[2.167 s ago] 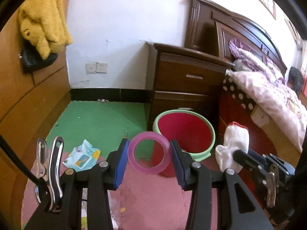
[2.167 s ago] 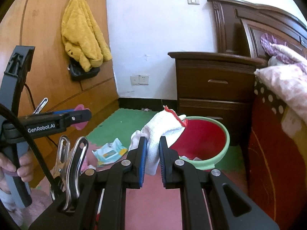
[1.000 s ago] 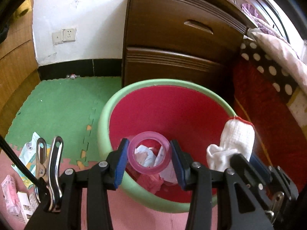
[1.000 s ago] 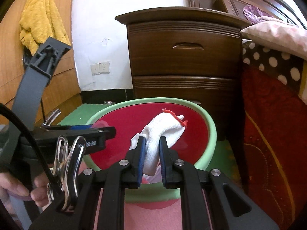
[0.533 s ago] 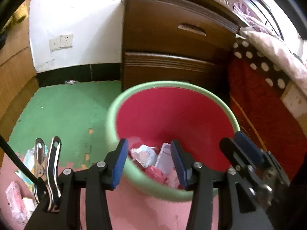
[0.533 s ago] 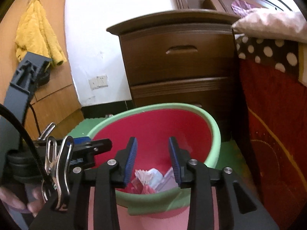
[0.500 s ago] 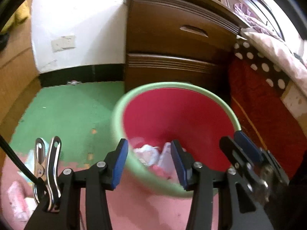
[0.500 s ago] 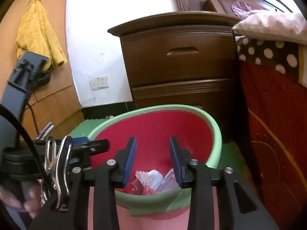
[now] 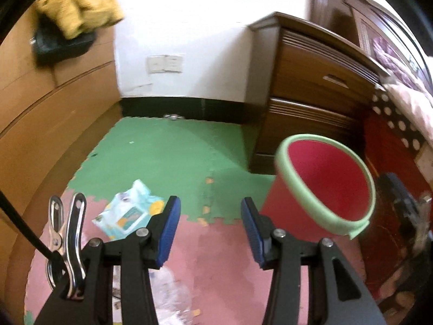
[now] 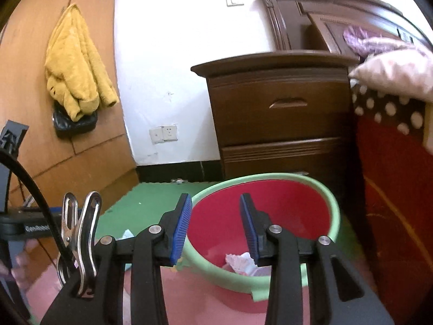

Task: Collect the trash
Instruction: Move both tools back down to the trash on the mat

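Standing apart with nothing between its blue pads, the left claw is released over the pink floor mat, where the pink tiles meet the green ones. Just left of its left pad lies a pale blue wet-wipe packet, flat on the seam of the two colours. Near the bottom of the left wrist view, between the claw's arms, some crumpled clear plastic lies on the pink mat, too blurred to name further. To the right stands the red bin with its pale green rim, tilted in this view, close to the dark wooden nightstand behind it.

The right claw is likewise released, its pads parted and empty, hanging just above the near rim of the red bin. Inside the bin, low between the pads, crumpled white paper trash rests on the bottom. The left device shows at the far left of the right wrist view, with a person's hand blurred below it. Farther off, a yellow jacket hangs on the wooden wall panel at left, over a black bag. A bed with pink bedding lies at right.
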`<state>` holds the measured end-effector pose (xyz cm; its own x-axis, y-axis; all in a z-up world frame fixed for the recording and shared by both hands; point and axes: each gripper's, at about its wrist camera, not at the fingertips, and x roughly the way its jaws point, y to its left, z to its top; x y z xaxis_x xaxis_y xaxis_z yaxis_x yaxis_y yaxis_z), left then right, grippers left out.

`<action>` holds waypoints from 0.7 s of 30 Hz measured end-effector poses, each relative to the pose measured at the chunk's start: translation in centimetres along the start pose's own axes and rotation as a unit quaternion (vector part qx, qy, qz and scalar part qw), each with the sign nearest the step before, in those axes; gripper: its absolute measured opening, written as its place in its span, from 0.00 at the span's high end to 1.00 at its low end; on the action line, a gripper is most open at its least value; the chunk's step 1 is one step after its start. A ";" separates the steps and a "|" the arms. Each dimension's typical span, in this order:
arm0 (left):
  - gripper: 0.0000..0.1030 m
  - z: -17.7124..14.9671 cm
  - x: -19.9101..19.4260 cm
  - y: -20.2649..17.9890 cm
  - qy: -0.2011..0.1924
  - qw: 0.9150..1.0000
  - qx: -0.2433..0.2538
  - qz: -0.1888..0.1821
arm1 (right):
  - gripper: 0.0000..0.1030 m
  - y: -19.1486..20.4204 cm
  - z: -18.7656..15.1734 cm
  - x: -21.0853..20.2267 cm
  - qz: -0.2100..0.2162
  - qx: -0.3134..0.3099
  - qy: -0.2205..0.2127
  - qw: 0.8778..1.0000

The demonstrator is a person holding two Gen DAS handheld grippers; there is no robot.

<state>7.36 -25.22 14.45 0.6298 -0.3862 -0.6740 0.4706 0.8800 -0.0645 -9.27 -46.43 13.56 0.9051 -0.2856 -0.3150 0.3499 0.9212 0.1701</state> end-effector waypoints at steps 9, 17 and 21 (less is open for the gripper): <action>0.53 -1.8 -2.2 6.7 0.021 0.997 -0.042 0.063 | 0.62 2.4 1.9 -1.9 0.049 0.036 0.011 0.998; 0.53 -4.8 -2.6 12.2 0.053 0.989 -0.068 0.123 | 0.62 7.4 0.0 1.8 0.116 0.017 0.052 0.992; 0.53 -7.4 -1.6 14.8 0.079 0.984 -0.081 0.140 | 0.62 10.0 -1.3 3.4 0.148 -0.001 0.076 0.986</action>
<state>8.70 -9.55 9.15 0.6102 -0.0861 -0.7876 0.1800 0.9831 0.0319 -3.02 -37.81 12.99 0.9206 0.0382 -0.3887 0.0755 0.9590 0.2732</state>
